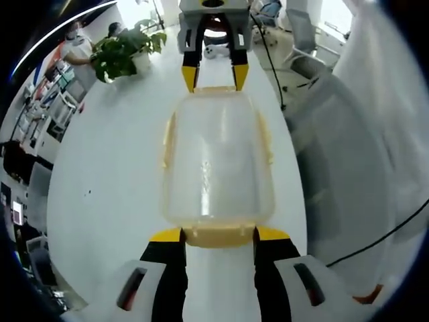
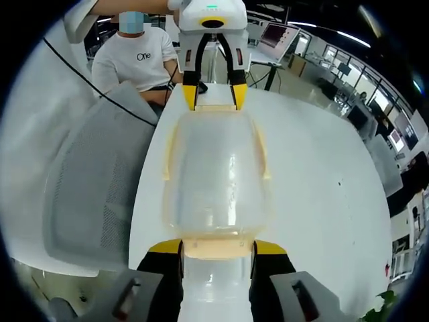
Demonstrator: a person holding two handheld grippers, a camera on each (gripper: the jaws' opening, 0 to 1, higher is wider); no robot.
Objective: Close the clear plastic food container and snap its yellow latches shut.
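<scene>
Clear food container (image 1: 218, 161) sat lid-on, lengthwise on the white table (image 1: 114, 194), squarely between both tools. Left gripper (image 1: 218, 235) had its jaws spread, bracketing the near yellow end latch (image 1: 218, 236); right gripper (image 2: 216, 247) did likewise at the opposite end latch (image 2: 216, 247). Judging by that, each end was braced for pressing its latch home. Side latches (image 1: 167, 144) looked unsnapped, hard to tell.

Bright, even overhead light glares off the white table (image 1: 107, 201), with strong fisheye bending at the edges.
</scene>
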